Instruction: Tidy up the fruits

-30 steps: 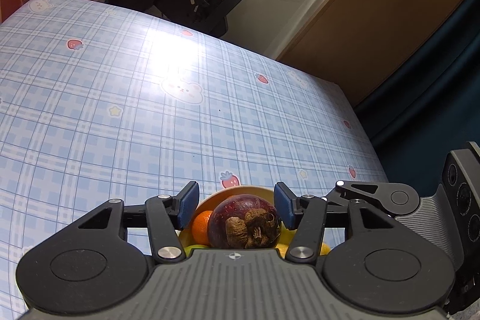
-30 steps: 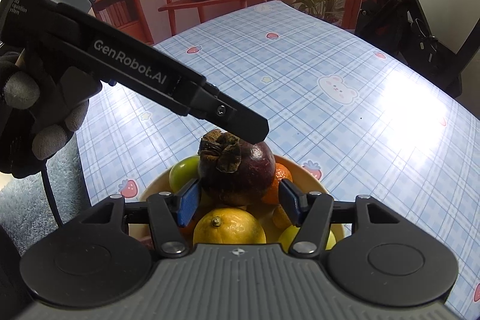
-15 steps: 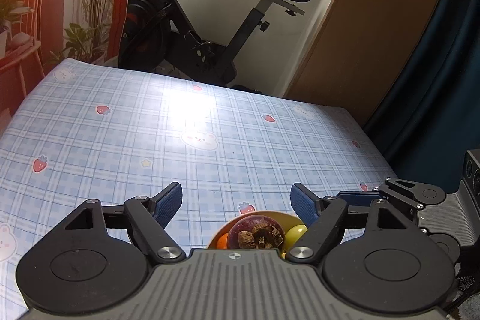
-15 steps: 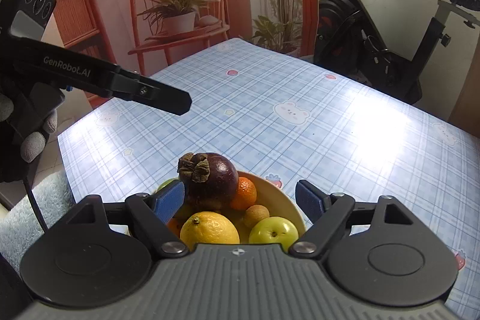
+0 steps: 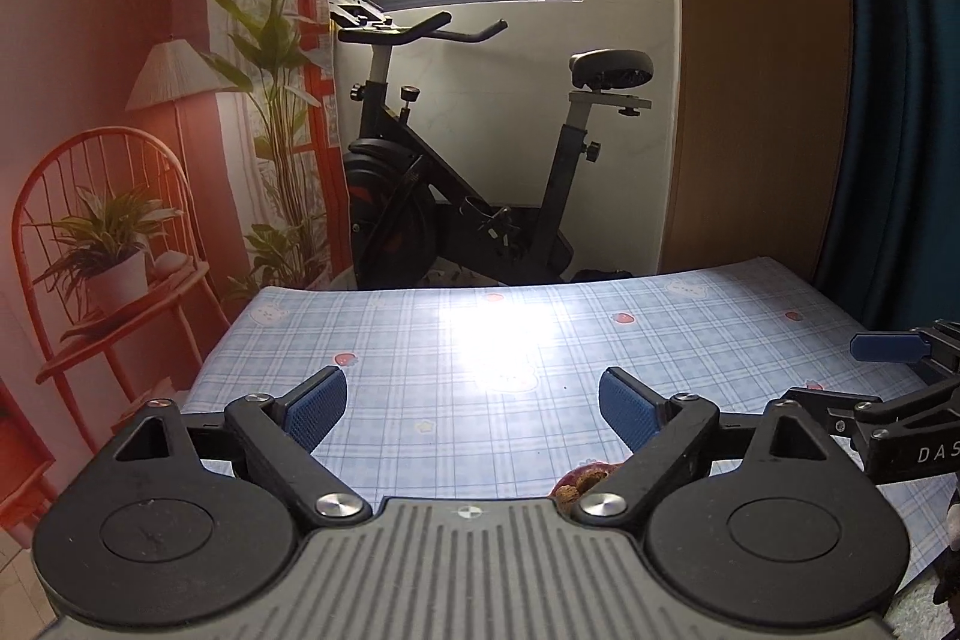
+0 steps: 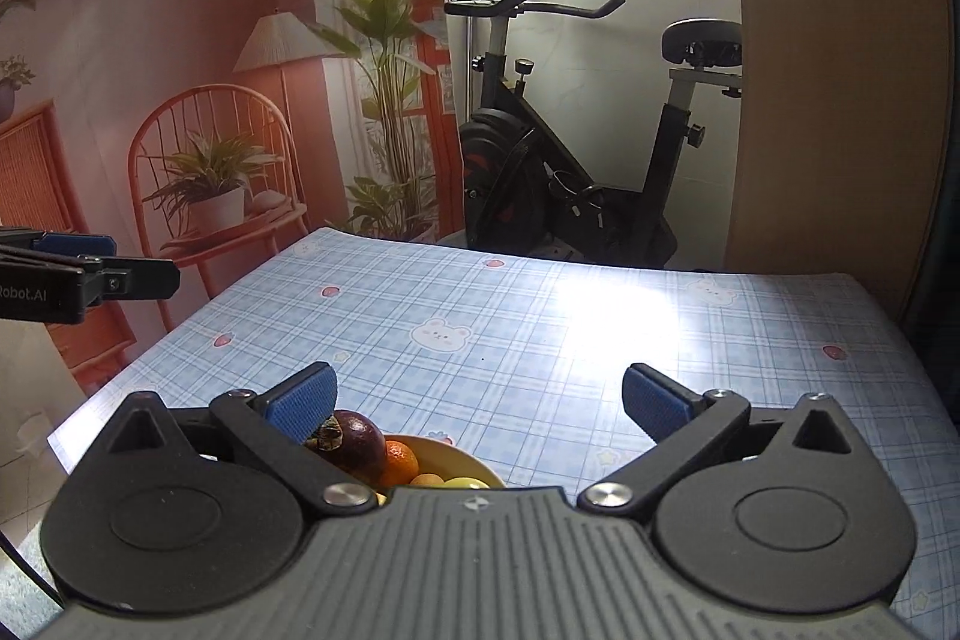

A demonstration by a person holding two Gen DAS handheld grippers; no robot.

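Now both tongs, left tongs (image 5: 474, 409) and right tongs (image 6: 477, 400), have just been opening and stand wide, nothing between them; the dark purple mangosteen (image 6: 357, 442) tops the yellow bowl (image 6: 462, 463) at lower centre of the frame; perched high, it might roll onto the blue-checked desk (image 6: 540, 340).

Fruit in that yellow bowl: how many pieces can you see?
4 in the right wrist view: a dark purple mangosteen on top, an orange beside it, a small yellow-orange fruit and a yellow-green one lower down. The device hides most of the bowl, so more may be hidden.
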